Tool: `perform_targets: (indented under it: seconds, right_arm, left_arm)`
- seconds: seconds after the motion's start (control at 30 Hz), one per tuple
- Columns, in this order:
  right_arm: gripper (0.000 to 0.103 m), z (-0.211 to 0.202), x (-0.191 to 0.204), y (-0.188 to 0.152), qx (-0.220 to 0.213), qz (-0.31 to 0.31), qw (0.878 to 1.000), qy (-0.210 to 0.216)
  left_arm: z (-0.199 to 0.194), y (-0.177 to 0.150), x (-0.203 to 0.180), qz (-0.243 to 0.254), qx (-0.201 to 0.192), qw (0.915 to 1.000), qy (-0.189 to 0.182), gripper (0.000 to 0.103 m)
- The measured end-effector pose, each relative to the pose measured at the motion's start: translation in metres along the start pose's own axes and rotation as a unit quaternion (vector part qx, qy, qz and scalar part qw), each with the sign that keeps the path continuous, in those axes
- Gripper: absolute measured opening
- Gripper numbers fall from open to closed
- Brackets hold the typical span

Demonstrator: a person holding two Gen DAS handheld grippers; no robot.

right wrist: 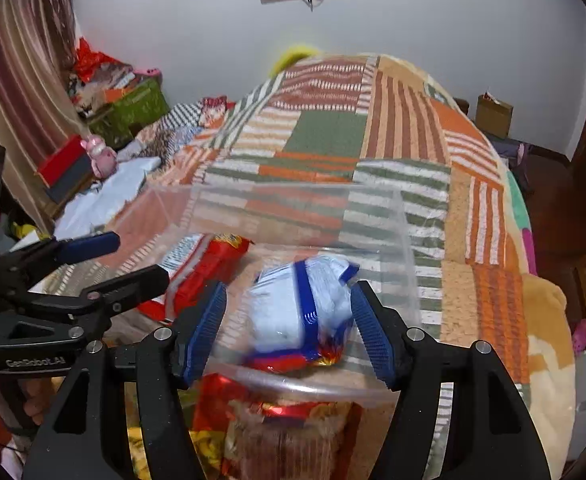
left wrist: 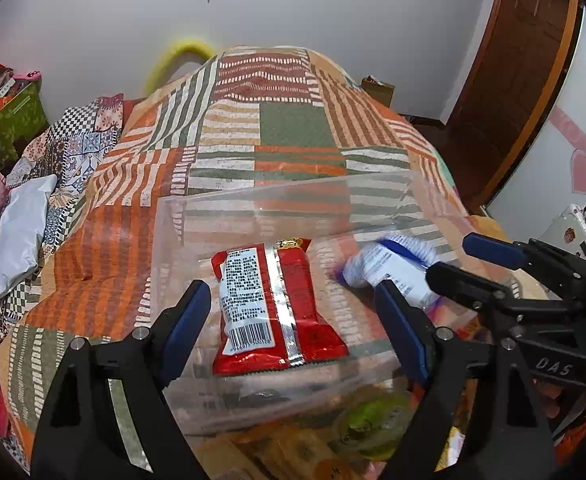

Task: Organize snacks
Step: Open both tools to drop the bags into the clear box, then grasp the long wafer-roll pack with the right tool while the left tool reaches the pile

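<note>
Clear plastic bin (left wrist: pixel 173 216) on a patchwork bedspread (left wrist: pixel 293 128) takes in two snack packs as a person works a handheld gripper in each hand. A red packet (left wrist: pixel 277 304) lies flat on the bin's floor, printed back up, between the spread fingers of the left gripper (left wrist: pixel 293 332), which touch nothing. A blue-and-white packet (right wrist: pixel 301 312), blurred in both views, sits between the pads of the right gripper (right wrist: pixel 289 332) just inside the bin's near wall; whether the pads press it or have let go cannot be told.

The likely trouble: if the blue-and-white packet is let go this near the rim, it could catch the wall and tip back onto the loose snacks (right wrist: pixel 261 432) heaped in front of the bin. The two tools also stand very near one another and could knock.

Both grippers slant steeply down into the bin, side by side, left one over the red packet.
</note>
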State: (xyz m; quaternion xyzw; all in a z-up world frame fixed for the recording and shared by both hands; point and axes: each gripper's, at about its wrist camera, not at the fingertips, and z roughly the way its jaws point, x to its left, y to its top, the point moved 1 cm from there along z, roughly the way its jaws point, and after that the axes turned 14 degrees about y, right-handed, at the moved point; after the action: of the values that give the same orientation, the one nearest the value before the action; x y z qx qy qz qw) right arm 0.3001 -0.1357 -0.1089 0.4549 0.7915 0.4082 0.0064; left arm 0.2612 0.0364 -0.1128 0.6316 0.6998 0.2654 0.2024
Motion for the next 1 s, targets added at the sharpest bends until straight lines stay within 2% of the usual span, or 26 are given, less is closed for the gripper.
perform_targets:
  seconds: [0.47,0.67,1.0]
  right_arm:
    - [0.064,-0.07,0.028,-0.013,-0.056,-0.033,0.998,-0.012]
    - [0.066,-0.081,0.029,-0.033,-0.054,-0.036,0.998,-0.017]
    - [0.066,-0.074,0.015,-0.077,-0.015,-0.016,1.0,-0.011]
  left_arm:
    - [-0.071,-0.016,-0.007,0.009,-0.041,0.9991,0.006,0.089]
    - [-0.079,-0.037,-0.02,0.015,-0.024,0.9996,0.0,0.089]
    - [-0.074,-0.083,-0.036,0.029,0.029,0.9991,-0.013,0.089]
